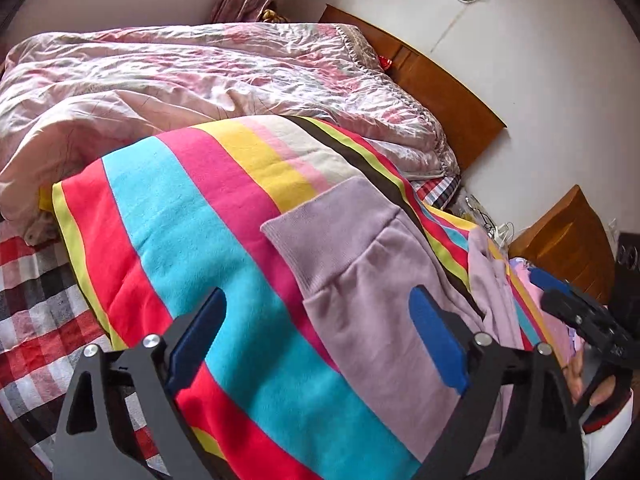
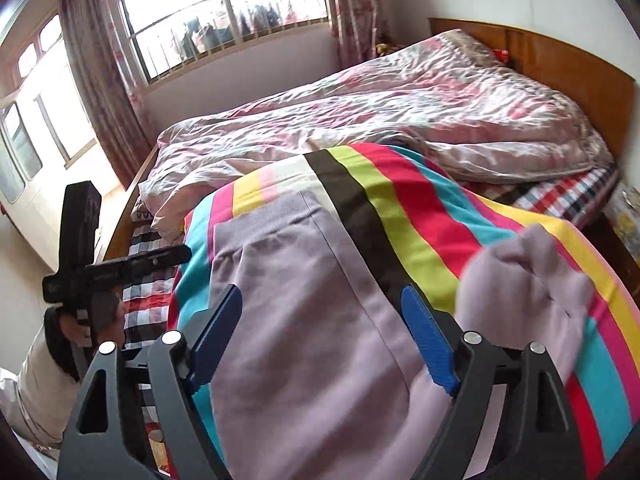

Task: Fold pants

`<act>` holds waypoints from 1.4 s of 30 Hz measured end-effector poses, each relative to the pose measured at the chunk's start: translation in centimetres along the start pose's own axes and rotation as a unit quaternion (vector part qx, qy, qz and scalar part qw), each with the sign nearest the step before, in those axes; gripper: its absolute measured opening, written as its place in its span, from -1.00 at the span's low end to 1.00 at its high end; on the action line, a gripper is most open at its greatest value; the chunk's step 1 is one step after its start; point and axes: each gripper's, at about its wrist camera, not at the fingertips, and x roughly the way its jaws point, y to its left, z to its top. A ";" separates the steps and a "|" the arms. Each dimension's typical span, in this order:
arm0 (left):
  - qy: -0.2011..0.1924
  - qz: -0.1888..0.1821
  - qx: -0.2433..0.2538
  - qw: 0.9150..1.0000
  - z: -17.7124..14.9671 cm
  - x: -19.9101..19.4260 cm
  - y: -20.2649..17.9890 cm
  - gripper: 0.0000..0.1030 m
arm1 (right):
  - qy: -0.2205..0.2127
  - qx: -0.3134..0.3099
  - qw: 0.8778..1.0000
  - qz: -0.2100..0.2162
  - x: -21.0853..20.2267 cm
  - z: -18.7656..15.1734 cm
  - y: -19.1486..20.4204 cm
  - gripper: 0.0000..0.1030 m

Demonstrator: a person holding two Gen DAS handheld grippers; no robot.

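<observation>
Lilac pants (image 1: 372,280) lie on a striped blanket (image 1: 192,216) spread over the bed, ribbed waistband (image 1: 320,232) toward the far side. My left gripper (image 1: 318,292) hovers above the waistband's corner, its blue pads wide apart and touching nothing. In the right wrist view the pants (image 2: 304,320) run down the middle, and one part is bunched up in a lump (image 2: 524,280) at the right. My right gripper (image 2: 322,292) stands open over the flat fabric, and its pads do not press on the cloth. A hand (image 2: 72,328) holds the other gripper at the left edge.
A crumpled pink floral quilt (image 1: 200,80) covers the far half of the bed. The wooden headboard (image 1: 440,88) and a nightstand (image 1: 568,232) stand at the right by the wall. A red plaid sheet (image 1: 36,300) shows at the left. A window (image 2: 224,12) with curtains lies beyond.
</observation>
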 end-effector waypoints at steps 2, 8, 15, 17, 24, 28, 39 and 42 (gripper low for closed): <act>0.001 0.001 -0.006 1.000 0.5 1.0 0.1 0.65 | 0.012 -0.012 1.000 0.014 3.7 2.6 -0.1 0.38; 0.018 0.025 -0.004 1.000 1.5 4.5 0.2 0.46 | 0.047 -0.044 0.997 0.034 10.9 5.2 -0.2 0.11; 0.012 0.041 0.015 0.999 1.1 4.7 0.4 -0.55 | 0.054 -0.070 0.996 0.028 12.5 3.7 0.7 -0.59; 0.011 0.025 0.018 0.999 1.1 4.4 0.5 -0.88 | 0.039 -0.068 0.997 0.022 12.0 3.8 0.9 -0.74; -0.015 0.026 0.035 0.999 1.4 2.8 -0.8 -0.90 | 0.041 -0.041 0.998 0.019 12.1 5.3 0.5 -0.78; 0.012 0.032 0.022 0.999 1.2 4.4 0.3 -0.87 | 0.072 -0.053 0.996 0.007 13.8 3.8 0.3 0.43; -0.047 0.036 0.043 0.997 1.8 2.0 -0.9 -0.89 | -0.001 -0.101 0.995 -0.014 10.9 4.8 2.7 -0.70; -0.037 0.054 0.047 0.997 2.1 2.8 -0.8 -0.89 | 0.023 -0.090 0.995 -0.029 13.2 4.4 2.1 -0.70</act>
